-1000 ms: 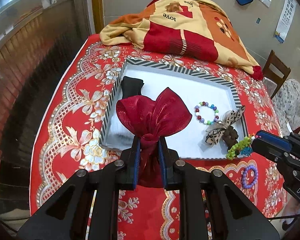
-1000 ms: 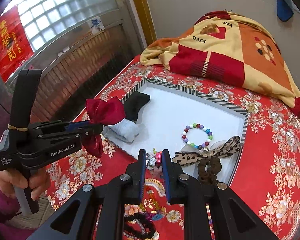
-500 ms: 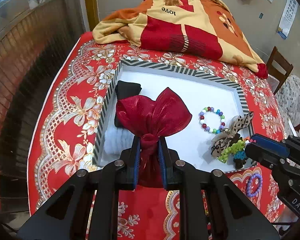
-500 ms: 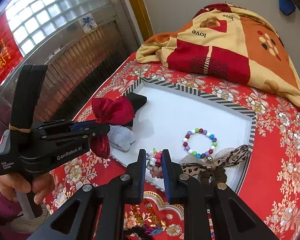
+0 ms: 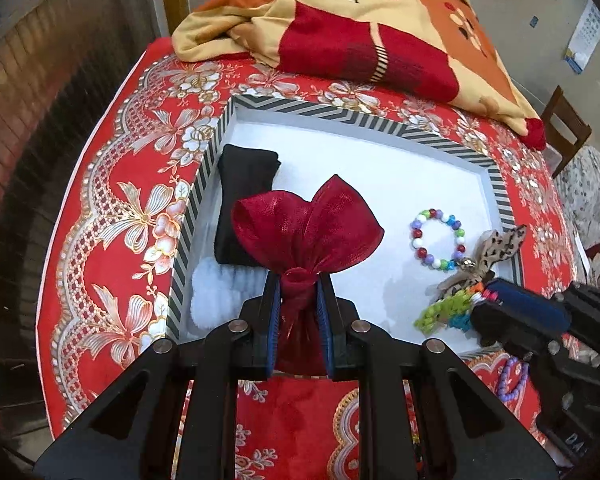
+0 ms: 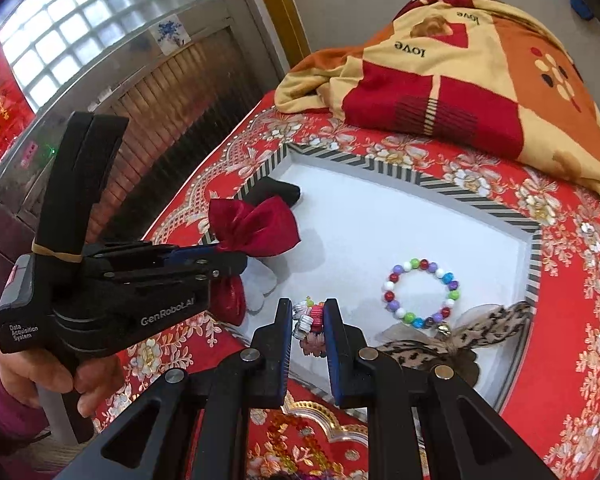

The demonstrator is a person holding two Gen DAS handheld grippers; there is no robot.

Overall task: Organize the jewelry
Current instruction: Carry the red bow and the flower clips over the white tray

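Observation:
My left gripper (image 5: 299, 284) is shut on the neck of a red organza pouch (image 5: 306, 228) and holds it over the front left of the striped white tray (image 5: 324, 114). In the right wrist view the pouch (image 6: 256, 226) hangs above the tray's near left corner. My right gripper (image 6: 307, 312) is shut on a small multicoloured bead bracelet (image 6: 310, 320) over the tray's front edge; it also shows in the left wrist view (image 5: 446, 312). A colourful bead bracelet (image 5: 438, 240) and a leopard bow scrunchie (image 5: 486, 256) lie in the tray.
A black cloth (image 5: 244, 196) and a pale fluffy item (image 5: 216, 292) lie in the tray's left side. A purple bead bracelet (image 5: 510, 376) lies on the red floral tablecloth (image 5: 120, 208). A folded blanket (image 5: 372, 24) covers the table's far end. A chair (image 5: 568, 128) stands at right.
Both grippers have moved forward toward the tray with their loads. The pouch is now over the tray's front left and the small bracelet over its front edge.

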